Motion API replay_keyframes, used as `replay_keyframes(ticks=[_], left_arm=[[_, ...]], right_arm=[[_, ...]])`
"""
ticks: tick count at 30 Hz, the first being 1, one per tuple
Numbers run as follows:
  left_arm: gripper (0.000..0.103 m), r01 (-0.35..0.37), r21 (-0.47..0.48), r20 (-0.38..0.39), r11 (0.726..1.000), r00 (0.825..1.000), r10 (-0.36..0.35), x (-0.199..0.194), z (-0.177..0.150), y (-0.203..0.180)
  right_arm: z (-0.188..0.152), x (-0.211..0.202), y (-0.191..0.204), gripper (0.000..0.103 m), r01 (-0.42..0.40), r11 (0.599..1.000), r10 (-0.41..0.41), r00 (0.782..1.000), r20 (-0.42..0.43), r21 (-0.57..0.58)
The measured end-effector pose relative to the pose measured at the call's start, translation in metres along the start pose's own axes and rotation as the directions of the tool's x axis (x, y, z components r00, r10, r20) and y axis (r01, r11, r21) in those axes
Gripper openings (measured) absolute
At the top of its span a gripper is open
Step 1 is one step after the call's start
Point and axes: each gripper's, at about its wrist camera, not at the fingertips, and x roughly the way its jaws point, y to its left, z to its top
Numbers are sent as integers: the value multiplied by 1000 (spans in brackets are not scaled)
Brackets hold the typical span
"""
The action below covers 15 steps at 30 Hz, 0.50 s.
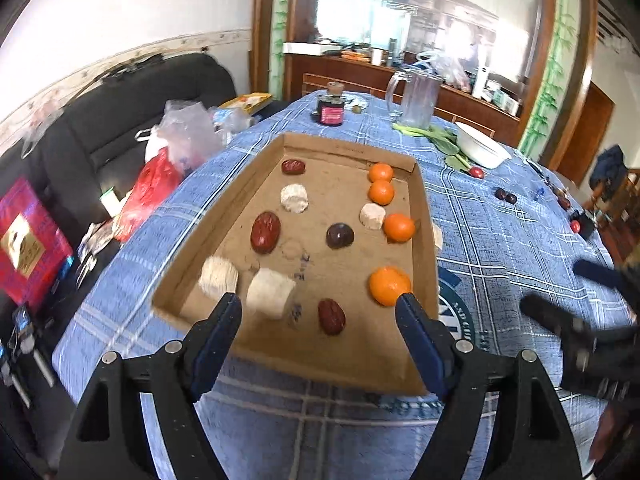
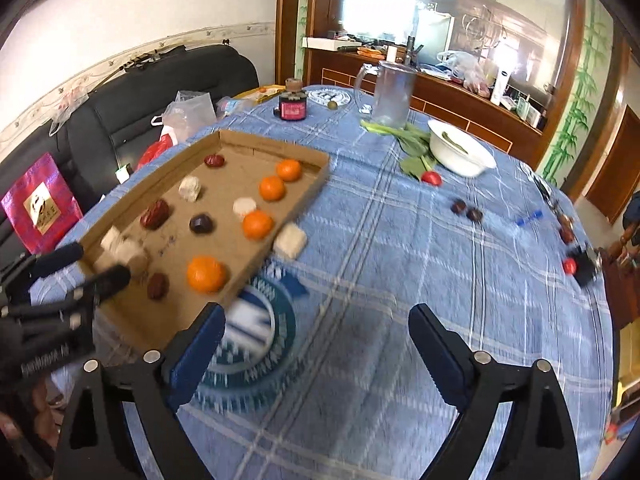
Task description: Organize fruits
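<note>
A shallow cardboard tray (image 1: 224,200) on the blue checked cloth holds several oranges (image 1: 390,286) along its right side, three red dates (image 1: 265,232), a dark round fruit (image 1: 340,235) and several white chunks (image 1: 270,292). My left gripper (image 1: 318,300) hangs open over the tray's near end, with nothing gripped. Beside the tray's near right corner, my right gripper (image 2: 316,312) stands wide open above bare cloth. Another white chunk (image 2: 290,242) lies outside the tray against its right wall. Two dark fruits (image 2: 466,210) and a red one (image 2: 431,178) lie loose on the cloth.
At the table's far side stand a glass pitcher (image 2: 390,94), a white bowl (image 2: 460,154) beside leafy greens (image 2: 412,140), and a dark jar (image 2: 293,106). A black sofa (image 2: 120,112) with plastic bags sits left of the table. Small items lie near the right edge (image 2: 576,268).
</note>
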Motion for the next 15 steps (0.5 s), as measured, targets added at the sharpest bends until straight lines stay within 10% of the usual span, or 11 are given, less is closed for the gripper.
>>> replay_keyframes(ticks=[8,15], left_arm=[[96,-174,-48,21,984,984,175,-35,-25,-22],[97,-133,-27,-25,991,991,133,-50,-32,-13]], right_arm=[[-46,-27,-7,100,5,1000,-6,1000,24,24],[-58,-44,-4,101,7,999,-9,999,37,41]])
